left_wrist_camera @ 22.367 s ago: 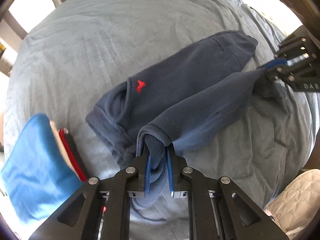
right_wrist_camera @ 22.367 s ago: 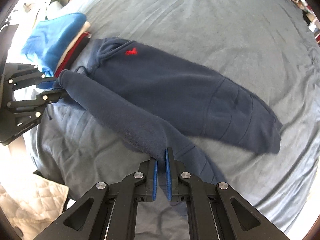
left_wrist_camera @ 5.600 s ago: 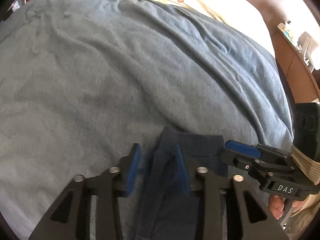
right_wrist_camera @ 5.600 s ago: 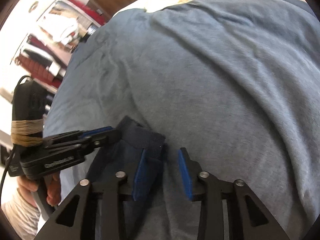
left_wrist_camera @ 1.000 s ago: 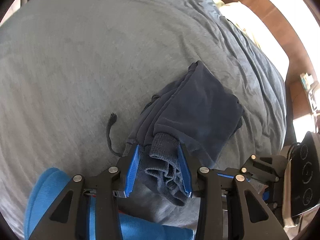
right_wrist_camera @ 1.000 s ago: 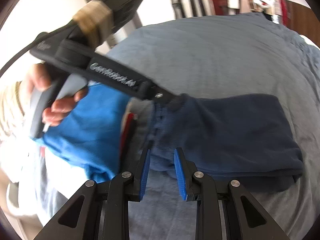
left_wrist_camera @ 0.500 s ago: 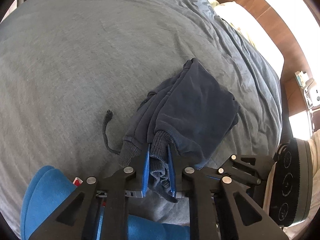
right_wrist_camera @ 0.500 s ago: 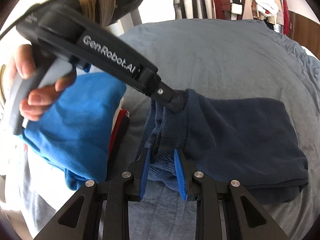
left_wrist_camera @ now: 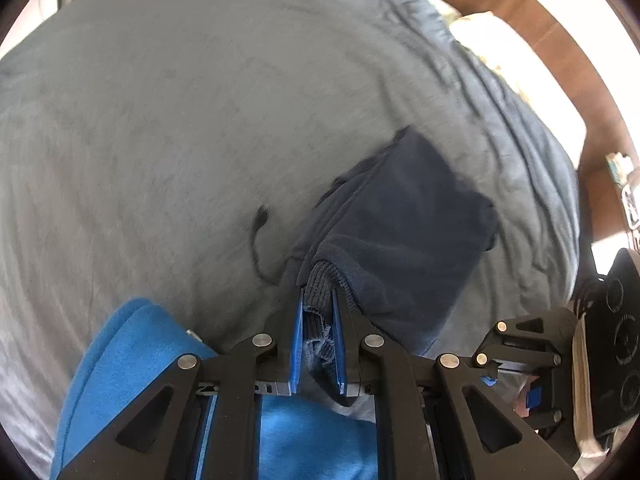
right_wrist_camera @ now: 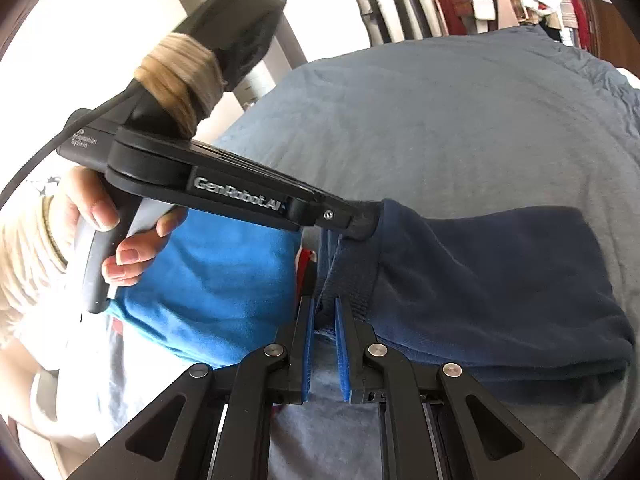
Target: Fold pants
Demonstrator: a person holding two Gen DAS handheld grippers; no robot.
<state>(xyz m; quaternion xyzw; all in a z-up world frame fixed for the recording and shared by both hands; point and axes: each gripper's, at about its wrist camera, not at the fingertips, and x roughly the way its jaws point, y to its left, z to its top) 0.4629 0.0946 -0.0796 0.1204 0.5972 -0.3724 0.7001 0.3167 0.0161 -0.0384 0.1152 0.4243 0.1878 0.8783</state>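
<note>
Step in hand: pants already folded into a compact navy bundle, and both tongs are pinching its ribbed end – this looks like the pick-up for stacking, not another fold.
Pants, where: lying on the grey bed, right beside the blue folded garment, ribbed end nearest that pile.
Left tongs: clenched on the ribbed knit, fabric squeezed between the blue pads; seen from the right wrist view the tips bite the bundle's upper corner, next to the blue garment.
Right tongs: clamped on the lower corner of the same ribbed edge, cloth bunched between the pads.
Hand: gripping the left tool's handle, just above the blue garment.
Drawstring: trailing loose on the bed, on the far side of the pants from the right tongs.
Next move: my read is a level lift by both together, then across onto the blue garment; uneven pull would let the folds slide open.
Change from a second back: both jaws stood wider around the ribbed end then, and they have just been closing onto it.
Change from much earlier: pants lay spread long on the bed, legs open; now one tidy packet.
</note>
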